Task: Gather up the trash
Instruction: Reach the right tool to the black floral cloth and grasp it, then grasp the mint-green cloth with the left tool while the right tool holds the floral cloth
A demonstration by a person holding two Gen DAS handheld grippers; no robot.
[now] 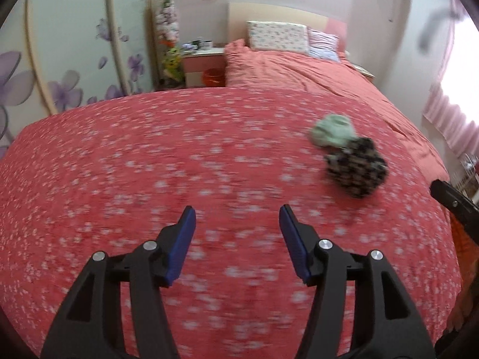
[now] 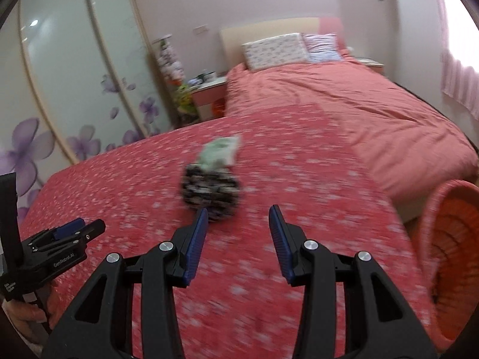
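A crumpled black-and-white patterned wad (image 1: 356, 170) (image 2: 209, 190) lies on the red flowered bedspread (image 1: 149, 164) (image 2: 299, 164), touching a pale green crumpled piece (image 1: 332, 131) (image 2: 220, 151) just behind it. My left gripper (image 1: 237, 214) is open and empty above the bedspread, left of and nearer than the wads. My right gripper (image 2: 238, 214) is open and empty, its left fingertip just in front of the black-and-white wad. The left gripper also shows at the left edge of the right wrist view (image 2: 74, 230).
An orange-pink woven basket (image 2: 446, 257) stands off the bed's right edge. Pillows (image 1: 278, 34) lie at the headboard. A nightstand (image 1: 203, 59) with small items and an orange bin (image 1: 213, 77) stand left of the bed. A wardrobe with purple flowers (image 2: 83, 68) fills the left wall.
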